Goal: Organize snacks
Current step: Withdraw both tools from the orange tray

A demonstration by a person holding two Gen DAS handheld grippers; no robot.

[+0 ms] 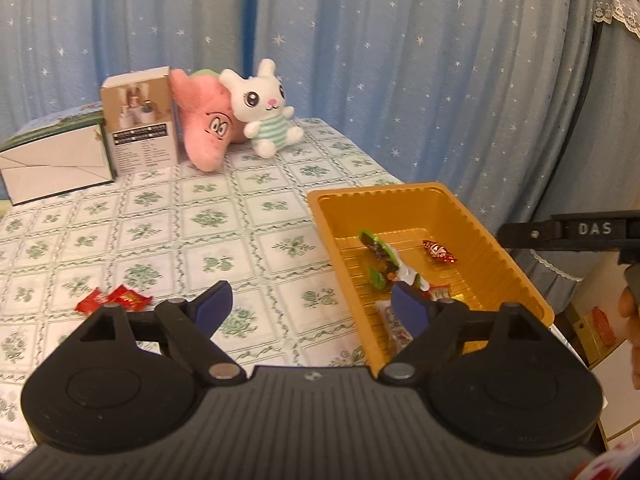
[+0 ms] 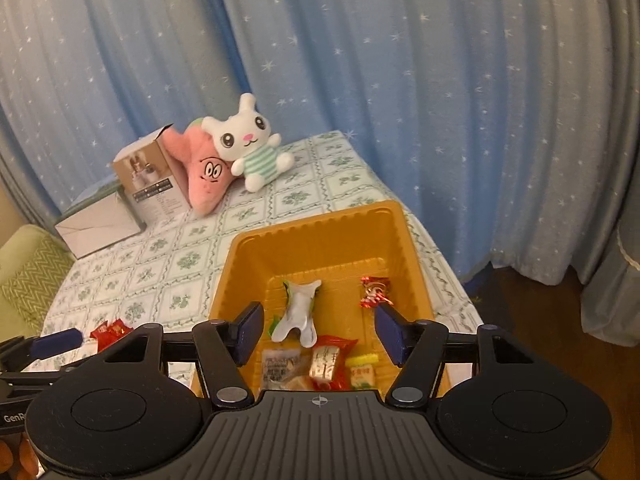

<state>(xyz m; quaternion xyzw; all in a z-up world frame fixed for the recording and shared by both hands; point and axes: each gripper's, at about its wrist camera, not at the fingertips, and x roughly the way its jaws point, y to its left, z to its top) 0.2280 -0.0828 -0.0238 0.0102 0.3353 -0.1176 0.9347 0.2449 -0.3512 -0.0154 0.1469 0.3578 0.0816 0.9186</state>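
Note:
An orange plastic tray (image 1: 486, 240) (image 2: 248, 264) sits at the table's right edge and holds several wrapped snacks: a green and white packet (image 1: 384, 258) (image 2: 300, 314), a small red candy (image 1: 440, 252) (image 2: 375, 292), and red, clear and yellow packets (image 2: 330, 362) at its near end. Two red packets (image 1: 116, 300) (image 2: 110, 332) lie on the tablecloth left of the tray. My left gripper (image 1: 312, 308) is open and empty, hovering over the cloth beside the tray. My right gripper (image 2: 318, 334) is open and empty above the tray's near end.
At the table's back stand a white box (image 1: 56, 164), a brown carton (image 1: 140, 120), a pink plush (image 1: 208, 120) and a white rabbit plush (image 1: 264, 108). Blue starred curtains hang behind. The floor (image 2: 540, 320) drops off right of the table.

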